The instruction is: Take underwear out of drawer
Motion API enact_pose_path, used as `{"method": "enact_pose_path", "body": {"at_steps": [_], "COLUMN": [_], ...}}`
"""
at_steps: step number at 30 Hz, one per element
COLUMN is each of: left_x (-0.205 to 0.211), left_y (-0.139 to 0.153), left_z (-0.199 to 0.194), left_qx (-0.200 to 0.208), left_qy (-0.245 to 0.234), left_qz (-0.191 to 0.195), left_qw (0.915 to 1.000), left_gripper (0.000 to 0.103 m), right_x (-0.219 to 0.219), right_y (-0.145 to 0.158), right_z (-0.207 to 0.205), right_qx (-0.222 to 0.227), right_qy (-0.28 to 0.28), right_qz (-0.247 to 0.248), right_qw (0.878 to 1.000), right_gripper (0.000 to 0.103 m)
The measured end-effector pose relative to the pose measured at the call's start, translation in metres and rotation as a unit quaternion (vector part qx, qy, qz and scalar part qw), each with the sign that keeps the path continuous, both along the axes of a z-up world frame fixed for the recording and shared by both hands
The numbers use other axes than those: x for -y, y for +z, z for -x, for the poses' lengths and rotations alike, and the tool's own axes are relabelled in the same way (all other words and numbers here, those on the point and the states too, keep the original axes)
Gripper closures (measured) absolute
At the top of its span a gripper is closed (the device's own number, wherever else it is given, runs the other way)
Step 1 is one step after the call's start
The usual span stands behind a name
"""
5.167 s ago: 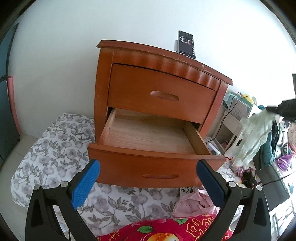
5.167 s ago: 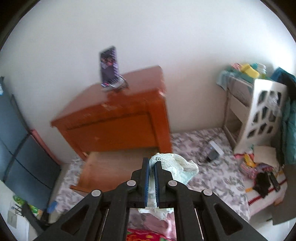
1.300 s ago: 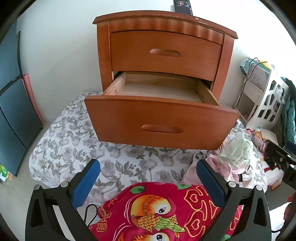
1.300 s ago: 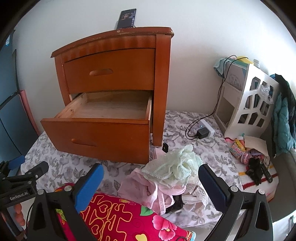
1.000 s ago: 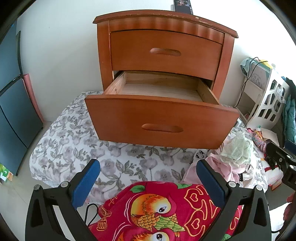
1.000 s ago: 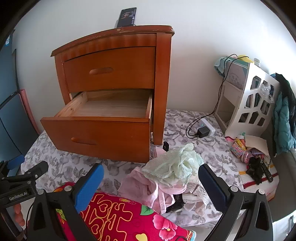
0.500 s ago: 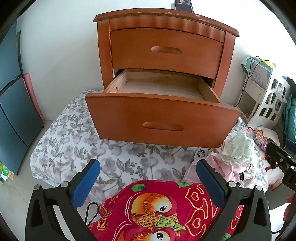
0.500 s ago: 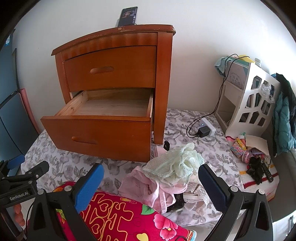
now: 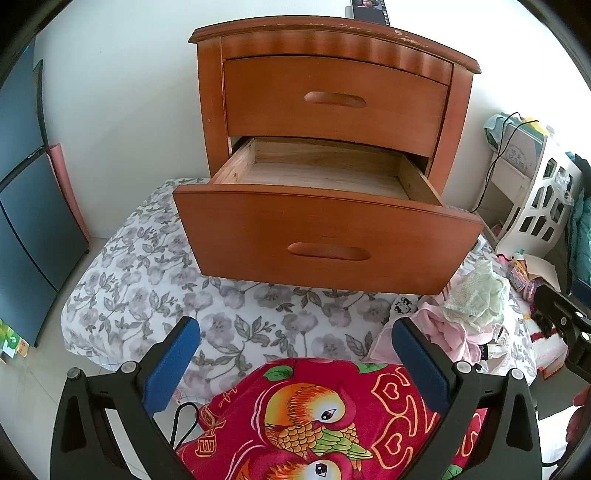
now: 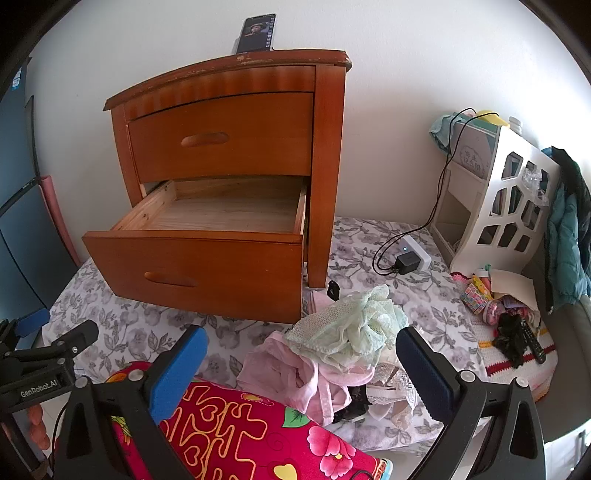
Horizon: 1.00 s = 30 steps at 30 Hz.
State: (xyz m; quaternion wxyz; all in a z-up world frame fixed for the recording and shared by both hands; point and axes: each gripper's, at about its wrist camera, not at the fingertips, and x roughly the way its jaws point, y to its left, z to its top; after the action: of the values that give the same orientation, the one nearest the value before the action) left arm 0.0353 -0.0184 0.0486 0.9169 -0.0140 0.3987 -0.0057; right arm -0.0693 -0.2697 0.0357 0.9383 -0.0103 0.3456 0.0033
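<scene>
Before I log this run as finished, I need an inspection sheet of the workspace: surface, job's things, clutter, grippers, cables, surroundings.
Surface: floral sheet, red blanket at the near edge.
Job's things: lower drawer open, bare wood inside; mint underwear atop pink garments beside the nightstand.
Clutter: small items by the white rack.
Grippers: left gripper and right gripper open, fingers holding nothing.
Cables: black charger cable running up to the rack.
Surroundings: phone on the nightstand, white wall.

I see an orange-brown nightstand (image 10: 236,147) at centre, grey-flowered white sheet (image 10: 417,295) beneath, mint underwear (image 10: 347,328) on pink clothes (image 10: 291,373), red bird-print blanket (image 9: 317,417) at bottom.
</scene>
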Motion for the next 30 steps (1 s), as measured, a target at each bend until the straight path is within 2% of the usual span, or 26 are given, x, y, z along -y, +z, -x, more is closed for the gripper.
{"method": "enact_pose_path", "body": {"at_steps": [30], "left_x": [-0.0009], "left_y": [-0.0020], "left_z": [-0.0001], "left_qx": [-0.006], "left_qy": [0.009], "left_qz": [-0.002], "left_qw": [0.9999], "left_gripper": [0.000], "right_x": [-0.0015], "right_y": [-0.0002], "right_z": [0.0001], "right_qx": [0.000], "right_qy": [0.002], "right_qz": [0.001], "right_qw": [1.000], "right_gripper": [0.000]}}
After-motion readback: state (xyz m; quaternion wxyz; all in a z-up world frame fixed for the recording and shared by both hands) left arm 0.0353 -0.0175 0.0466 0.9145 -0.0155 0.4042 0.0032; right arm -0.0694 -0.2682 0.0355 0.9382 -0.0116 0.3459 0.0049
